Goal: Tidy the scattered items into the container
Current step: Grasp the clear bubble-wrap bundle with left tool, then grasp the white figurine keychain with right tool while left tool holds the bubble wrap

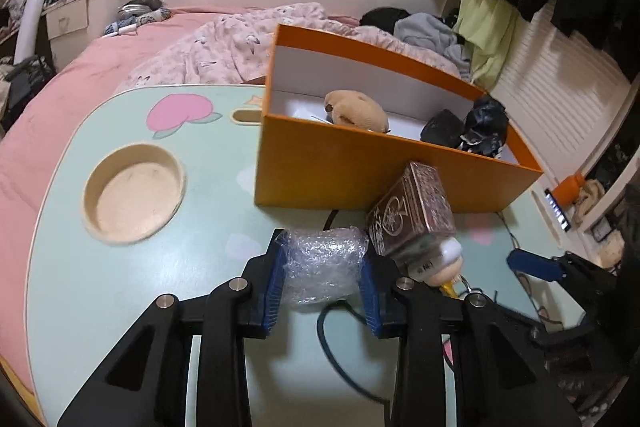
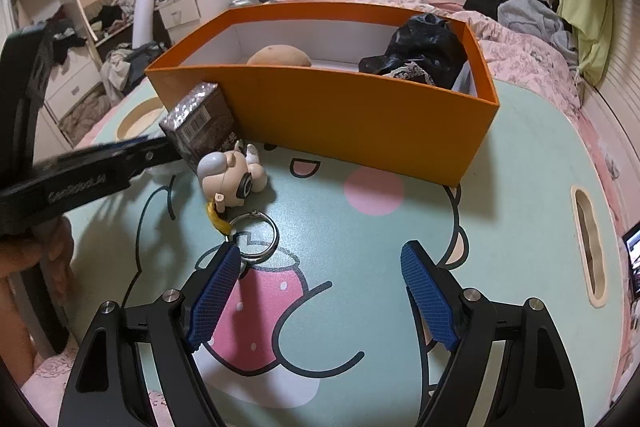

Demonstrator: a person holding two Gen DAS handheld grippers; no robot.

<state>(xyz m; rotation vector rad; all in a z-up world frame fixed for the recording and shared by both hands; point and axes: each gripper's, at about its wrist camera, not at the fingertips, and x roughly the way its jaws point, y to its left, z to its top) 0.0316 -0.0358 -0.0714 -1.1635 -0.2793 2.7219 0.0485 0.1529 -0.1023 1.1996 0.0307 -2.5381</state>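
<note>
Squeezing the bubble wrap (image 1: 323, 269) in the left hand-held gripper (image 1: 323, 279)!
Right hand-held gripper (image 2: 324, 291) gapes empty over the table (image 2: 520, 155), near the orange box (image 2: 360, 123).

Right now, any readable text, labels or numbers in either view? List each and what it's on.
"GenRobot.AI", blurred, reading unsure: on the left gripper's black arm.
Barcode on the patterned card box: digits too small to read.
Ornate lettering on that box's face: not legible.
Small mark on the figurine keychain: too blurred.
Phone screen: unreadable.
</note>
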